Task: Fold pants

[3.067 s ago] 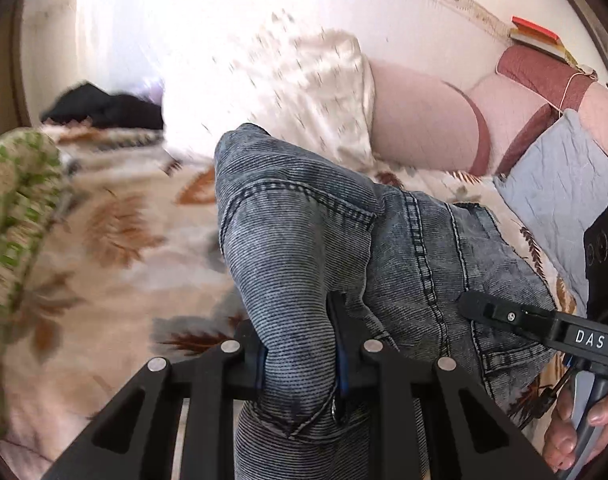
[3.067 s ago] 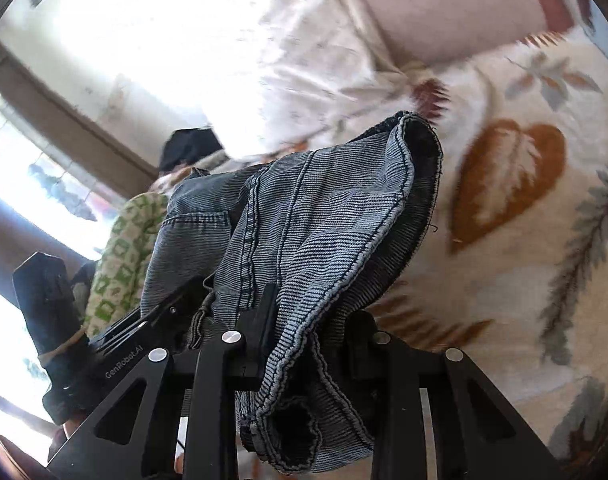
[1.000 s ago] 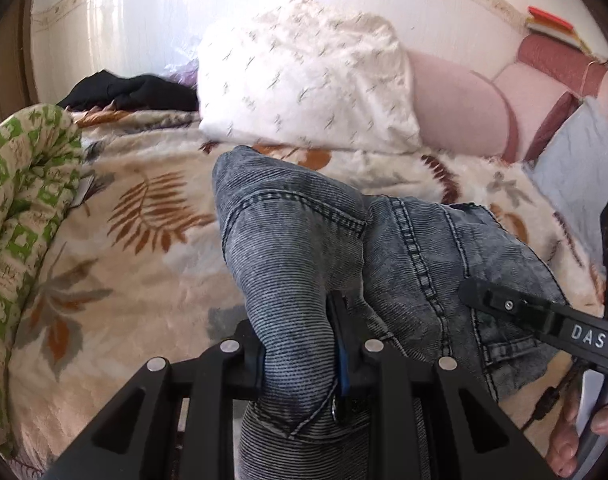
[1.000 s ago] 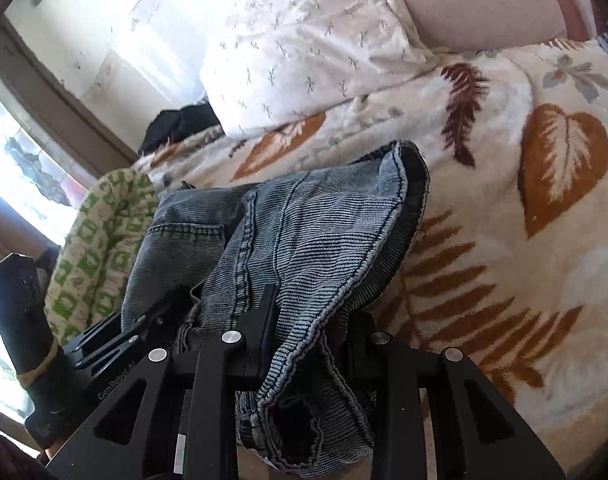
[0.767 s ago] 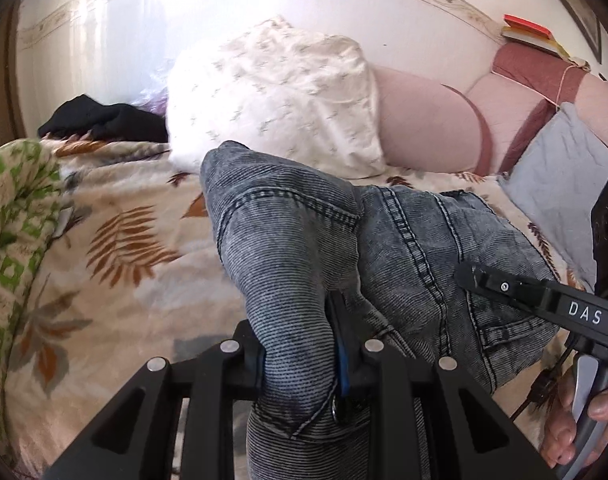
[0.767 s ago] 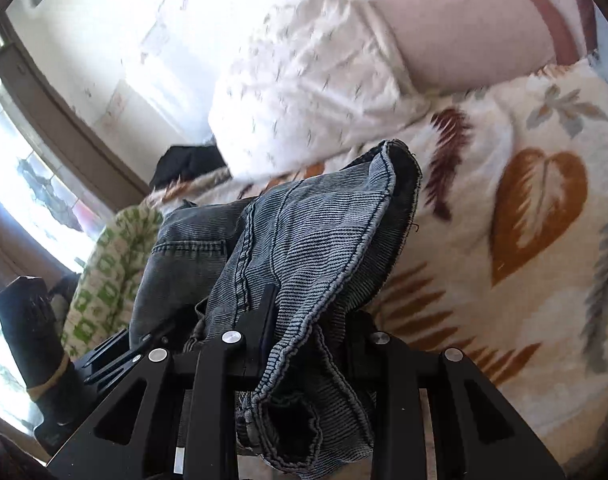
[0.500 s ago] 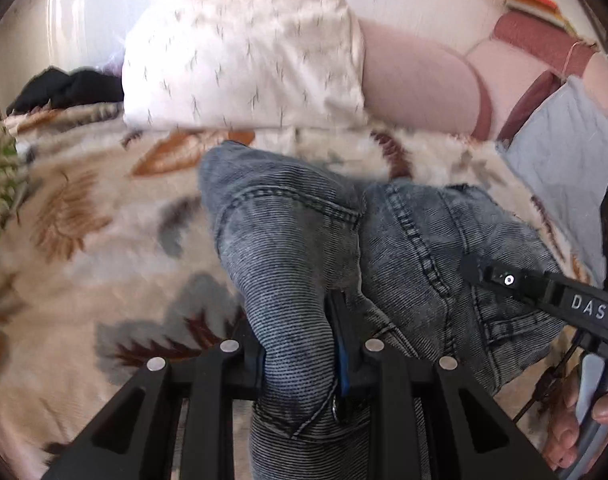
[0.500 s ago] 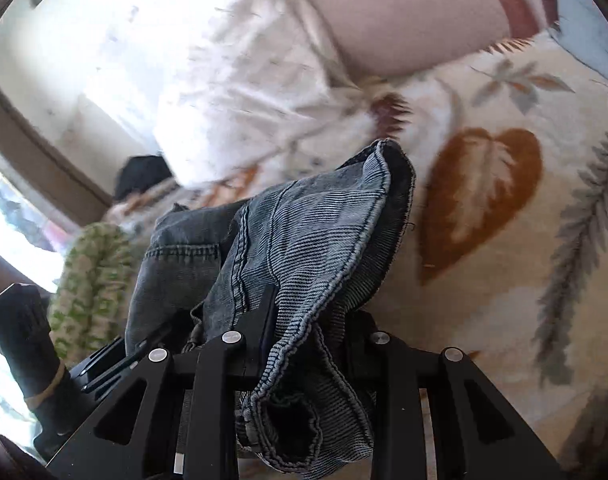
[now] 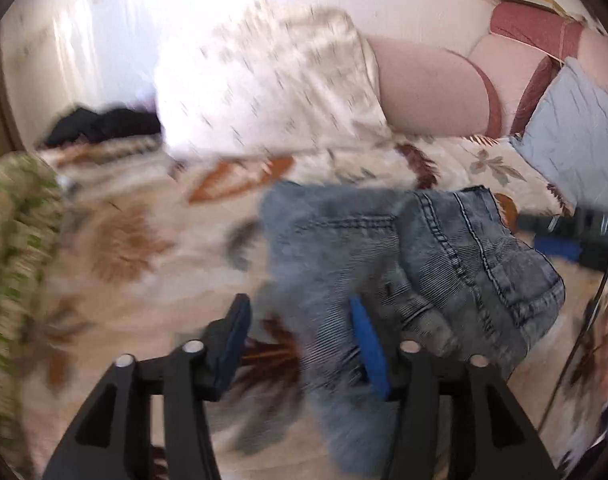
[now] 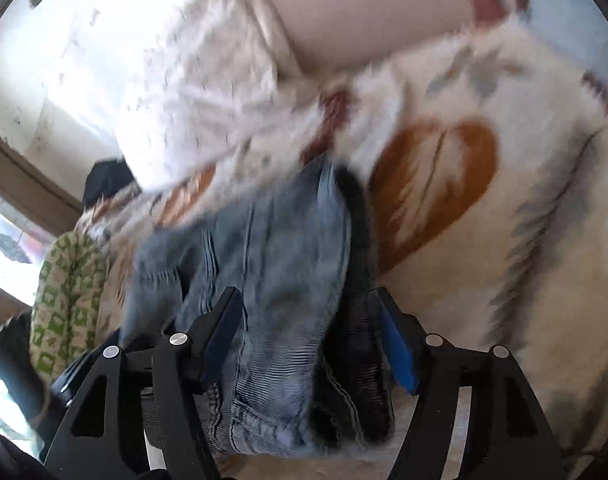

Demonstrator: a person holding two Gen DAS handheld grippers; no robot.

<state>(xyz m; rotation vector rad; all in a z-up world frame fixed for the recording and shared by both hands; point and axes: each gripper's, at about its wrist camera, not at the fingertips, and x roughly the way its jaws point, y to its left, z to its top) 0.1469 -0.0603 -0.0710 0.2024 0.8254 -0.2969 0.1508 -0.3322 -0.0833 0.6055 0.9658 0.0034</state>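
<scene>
The left hand-held gripper (image 9: 300, 336) stands with its jaws spread wide, the blue pads apart and clamping nothing; denim of the pants (image 9: 456, 264) lies loosely between them and against the inner face of the right-hand pad, free rather than pinched. The right hand-held gripper (image 10: 308, 340) is likewise spread, its pads on either side of a thick bunch of the same pants (image 10: 280, 280), which sag between the fingers without being squeezed.

Ahead of the left hand-held gripper the pants sit as a compact, bunched bundle on the bed (image 9: 152, 248), whose blanket bears a leaf print; seams and a pocket edge face up, and the right-hand part of the bundle reaches toward the other tool. Both views are smeared by motion, so the exact layering of the fold cannot be read.

Farther out, beyond the bundle, a white pillow (image 9: 264, 80) leans at the head of the bed with a pink cushion (image 9: 428, 92) to its right; a green patterned cloth (image 9: 20, 216) lies off to the left, and dark clothing (image 9: 104, 124) sits beyond it.

The step in hand looks like the release of a folded bundle; done well, it asks both tools to draw straight back along their fingers, so no pad drags a layer open; the cloth resting against the left tool's right-hand pad is the likeliest snag. Denim is stiff and springy, so a light press on top may be needed to keep the fold flat.
</scene>
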